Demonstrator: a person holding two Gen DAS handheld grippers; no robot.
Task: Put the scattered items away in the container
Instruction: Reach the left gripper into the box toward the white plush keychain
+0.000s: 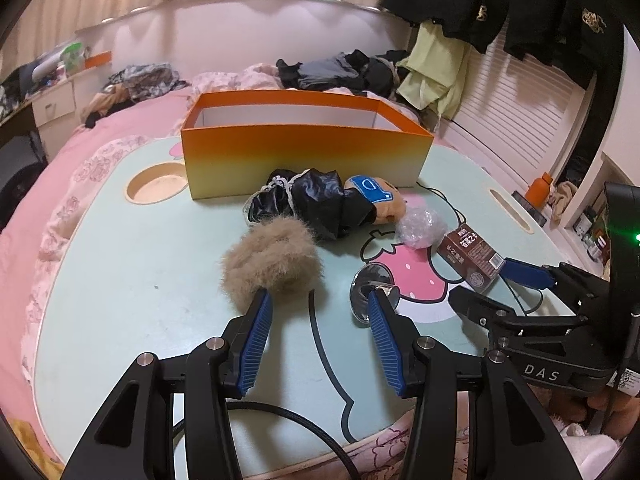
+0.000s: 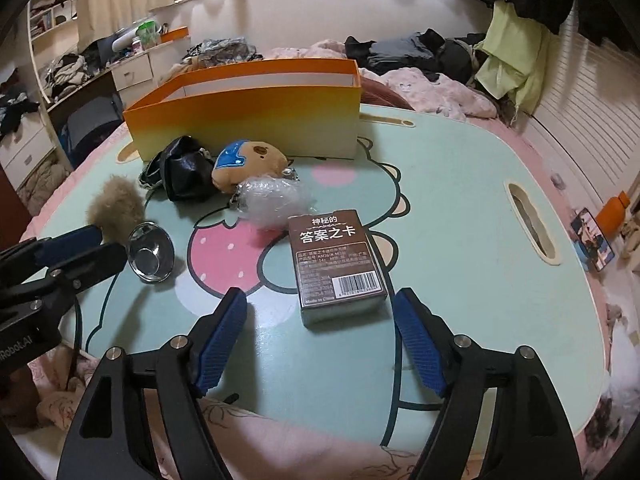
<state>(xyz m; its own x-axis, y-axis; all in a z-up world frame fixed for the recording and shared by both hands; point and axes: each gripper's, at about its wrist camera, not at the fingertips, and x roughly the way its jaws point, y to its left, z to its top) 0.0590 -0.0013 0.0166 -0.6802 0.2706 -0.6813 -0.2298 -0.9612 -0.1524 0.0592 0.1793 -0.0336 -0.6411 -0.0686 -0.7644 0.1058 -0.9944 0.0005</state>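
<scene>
Right gripper (image 2: pixel 320 336) wide open, holding nothing, with the brown card box (image 2: pixel 338 264) just ahead between its fingers, long side pointing toward the orange box (image 2: pixel 248 120). Left gripper (image 1: pixel 320 320) open too, close behind the fluffy ball (image 1: pixel 272 260) and little metal bowl (image 1: pixel 370 284).

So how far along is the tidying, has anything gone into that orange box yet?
Barely started, it seems. What shows of the orange box inside looks empty. Nothing is in hand: the left gripper and right gripper are both open. Still out on the table: the fluffy ball, metal bowl, black bag, plush toy, bubble wrap and brown card box.
</scene>
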